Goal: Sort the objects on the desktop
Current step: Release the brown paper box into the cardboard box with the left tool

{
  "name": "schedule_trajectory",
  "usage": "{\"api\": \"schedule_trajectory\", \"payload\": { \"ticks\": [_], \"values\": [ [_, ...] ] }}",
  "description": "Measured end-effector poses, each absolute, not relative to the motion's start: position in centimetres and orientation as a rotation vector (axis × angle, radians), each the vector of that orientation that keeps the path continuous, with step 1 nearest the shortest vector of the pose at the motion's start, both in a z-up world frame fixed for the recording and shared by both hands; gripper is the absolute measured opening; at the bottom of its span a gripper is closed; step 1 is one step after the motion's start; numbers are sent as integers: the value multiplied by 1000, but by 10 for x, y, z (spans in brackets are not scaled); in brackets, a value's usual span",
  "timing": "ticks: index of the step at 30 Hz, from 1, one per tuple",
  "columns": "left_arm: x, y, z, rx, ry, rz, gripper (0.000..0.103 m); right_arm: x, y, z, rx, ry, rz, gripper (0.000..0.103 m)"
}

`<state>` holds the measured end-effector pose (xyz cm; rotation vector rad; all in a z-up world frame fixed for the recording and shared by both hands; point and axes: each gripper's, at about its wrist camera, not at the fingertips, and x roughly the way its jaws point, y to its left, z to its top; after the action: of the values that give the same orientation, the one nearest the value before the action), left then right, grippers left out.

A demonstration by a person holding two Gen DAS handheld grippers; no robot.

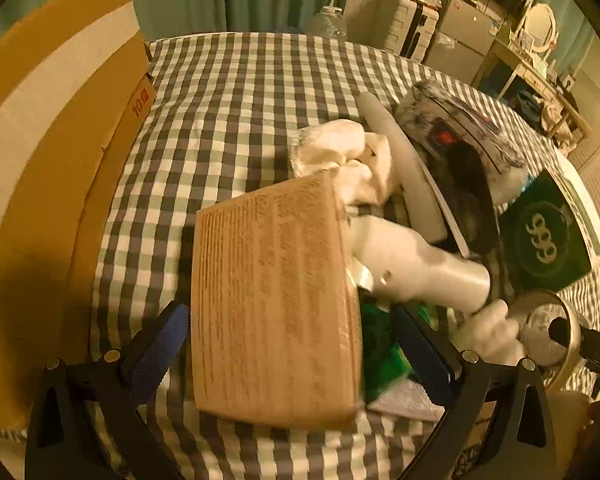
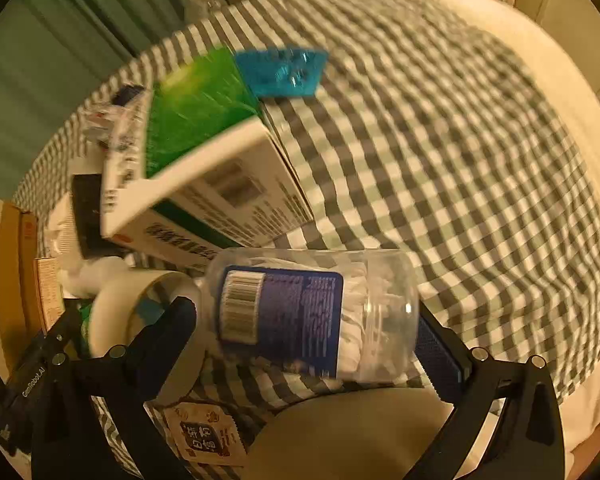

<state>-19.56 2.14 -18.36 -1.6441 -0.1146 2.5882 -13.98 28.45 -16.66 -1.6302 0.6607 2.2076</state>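
Note:
In the left wrist view my left gripper [image 1: 288, 340] is shut on a tan printed cardboard box [image 1: 274, 300], held tilted above the checked tablecloth [image 1: 228, 92]. Behind it lie a white plush toy [image 1: 340, 152], a white bottle [image 1: 420, 268] and a dark green box [image 1: 548, 236]. In the right wrist view my right gripper [image 2: 308, 336] is shut on a clear plastic jar with a blue label [image 2: 312, 312], held on its side. A green and white box [image 2: 204, 152] and a blue blister pack [image 2: 284, 70] lie beyond it.
A large cardboard carton [image 1: 48, 152] stands at the table's left edge. A round metal mirror [image 1: 552, 332] lies at the right of the pile. A snack packet [image 2: 208, 436] lies under the right gripper. Checked cloth [image 2: 460, 160] stretches to the right.

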Motion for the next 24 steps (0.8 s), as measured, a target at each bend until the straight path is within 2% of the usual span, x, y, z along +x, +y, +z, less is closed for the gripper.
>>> {"api": "schedule_trajectory", "payload": {
  "ticks": [3,5,7,9,10,11,12,19,24],
  "values": [
    [-200,6,-191,-1683,-276,2524,103,-142,289,-172,-1637,685,2198,95],
    [-202,-6,-196,-1715,-389,2466,103,-142,288,-174,-1638,692,2204,95],
    [-203,-13,-197,-1725,-423,2457,103,-140,283,-171,-1643,693,2217,95],
    [-202,-15,-199,-1725,-400,2446,103,-140,281,-171,-1640,700,2226,95],
    [-200,-15,-199,-1715,-383,2449,100,-139,281,-171,-1634,708,2229,95],
    [-197,-15,-196,-1700,-354,2467,85,-139,280,-171,-1629,717,2229,95],
    [-194,-15,-195,-1695,-320,2477,79,-140,280,-171,-1627,725,2231,95],
    [-166,-17,-178,-1616,-214,2548,79,-129,285,-160,-1584,760,2271,94],
    [-157,-27,-152,-1567,-285,2604,79,-111,281,-145,-1533,735,2346,94]
  ]
}}
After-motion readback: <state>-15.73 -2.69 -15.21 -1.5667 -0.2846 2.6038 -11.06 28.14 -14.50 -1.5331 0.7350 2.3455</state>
